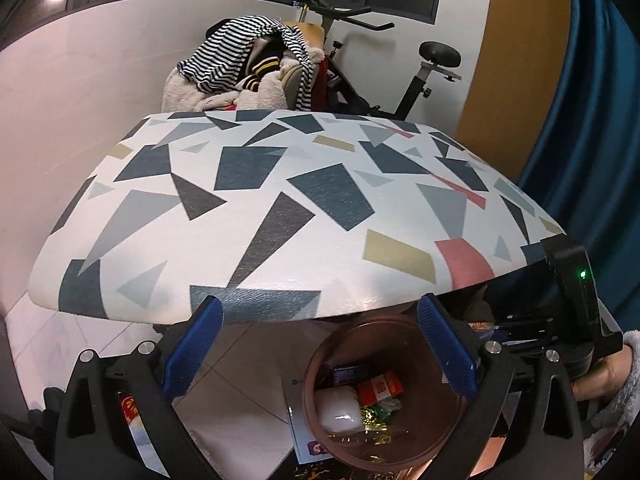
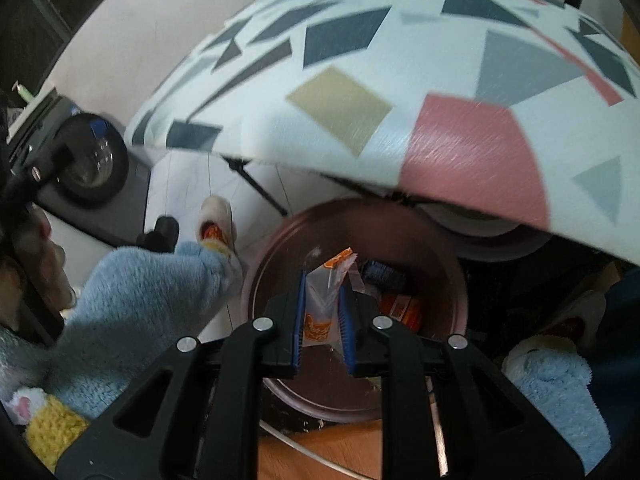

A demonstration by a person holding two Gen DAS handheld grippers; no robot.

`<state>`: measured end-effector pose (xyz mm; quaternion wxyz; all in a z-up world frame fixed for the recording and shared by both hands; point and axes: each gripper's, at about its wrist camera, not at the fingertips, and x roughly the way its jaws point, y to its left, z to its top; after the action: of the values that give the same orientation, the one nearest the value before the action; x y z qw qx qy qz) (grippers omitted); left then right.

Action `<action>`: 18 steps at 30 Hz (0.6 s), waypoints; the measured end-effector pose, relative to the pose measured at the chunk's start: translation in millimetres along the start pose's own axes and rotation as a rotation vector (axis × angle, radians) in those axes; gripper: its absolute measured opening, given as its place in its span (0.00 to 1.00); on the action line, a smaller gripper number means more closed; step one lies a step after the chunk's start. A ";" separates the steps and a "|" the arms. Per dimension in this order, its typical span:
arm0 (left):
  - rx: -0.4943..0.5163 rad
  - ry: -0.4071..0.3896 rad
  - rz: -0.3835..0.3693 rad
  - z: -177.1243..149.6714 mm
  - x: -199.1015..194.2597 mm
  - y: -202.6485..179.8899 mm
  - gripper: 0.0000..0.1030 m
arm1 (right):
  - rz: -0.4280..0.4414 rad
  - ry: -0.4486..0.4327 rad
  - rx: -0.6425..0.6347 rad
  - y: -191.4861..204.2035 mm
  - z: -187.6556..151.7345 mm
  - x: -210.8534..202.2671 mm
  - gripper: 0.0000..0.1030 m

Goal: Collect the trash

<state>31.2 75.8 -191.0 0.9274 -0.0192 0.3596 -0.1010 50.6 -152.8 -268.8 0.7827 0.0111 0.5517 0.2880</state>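
Observation:
A round brown bin [image 1: 316,392] stands on the floor just below the table's near edge. It holds several pieces of trash: a white wad, an orange box, a blue packet and gold foil. My left gripper [image 1: 320,312] hangs open above the bin's rim, nothing between its blue pads. In the right wrist view my right gripper [image 2: 325,284] is shut on a clear plastic wrapper [image 2: 325,300] with orange print, held over the mouth of the same bin [image 2: 276,252]. The right gripper's black body [image 1: 576,300] shows at the right of the left view.
The table top [image 1: 280,200] with grey, blue, pink and tan shapes fills the middle. Behind it are a chair piled with clothes [image 1: 248,68] and an exercise bike [image 1: 400,60]. A person's fluffy blue leg and slipper [image 2: 160,280] stand left of the bin.

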 end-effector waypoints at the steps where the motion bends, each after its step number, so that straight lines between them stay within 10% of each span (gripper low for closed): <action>1: 0.006 0.010 0.015 -1.2 1.3 0.1 0.93 | -0.002 0.016 -0.005 2.2 -0.9 5.0 0.18; 9: 0.015 0.025 0.045 -7.5 4.1 0.6 0.93 | -0.051 0.051 -0.020 6.6 -4.8 13.0 0.39; 14: 0.011 0.026 0.048 -6.4 3.6 3.1 0.93 | -0.112 0.008 -0.018 5.8 -8.4 1.5 0.91; 18: 0.014 0.014 0.051 -1.8 1.1 1.1 0.93 | -0.133 -0.021 -0.006 -1.7 -5.9 -12.1 0.94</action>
<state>31.1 76.7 -193.2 0.9272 -0.0028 0.3659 -0.0802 43.5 -161.6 -261.3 0.8056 -0.0248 0.5423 0.2371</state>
